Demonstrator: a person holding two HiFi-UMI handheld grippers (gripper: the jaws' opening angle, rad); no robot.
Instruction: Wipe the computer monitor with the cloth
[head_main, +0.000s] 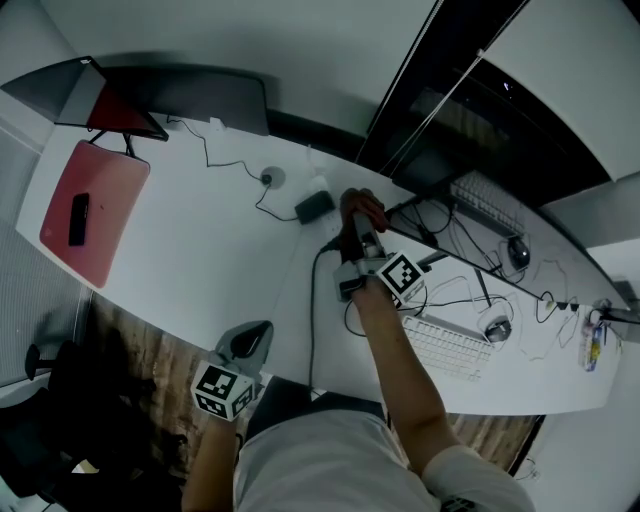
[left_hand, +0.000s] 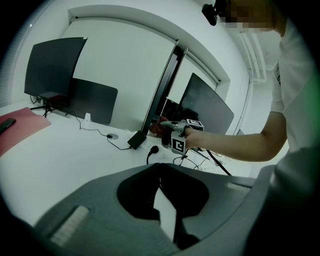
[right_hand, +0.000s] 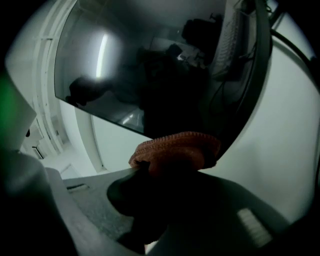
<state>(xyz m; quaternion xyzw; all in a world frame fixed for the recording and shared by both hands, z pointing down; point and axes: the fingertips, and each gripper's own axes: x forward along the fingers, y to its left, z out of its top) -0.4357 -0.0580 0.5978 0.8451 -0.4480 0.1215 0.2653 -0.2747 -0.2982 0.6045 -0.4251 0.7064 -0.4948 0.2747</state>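
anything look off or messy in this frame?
Nothing is spilled or damaged. The only mess is loose cables tangled on the desk beside the keyboard. The red cloth is bunched in the right gripper, close to the monitor.

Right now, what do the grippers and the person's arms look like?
Both the left gripper and the right gripper have grey plastic bodies with broad grey jaws, and each carries a white cube printed with black square markers. The person wears a light short-sleeved shirt; forearms are bare.
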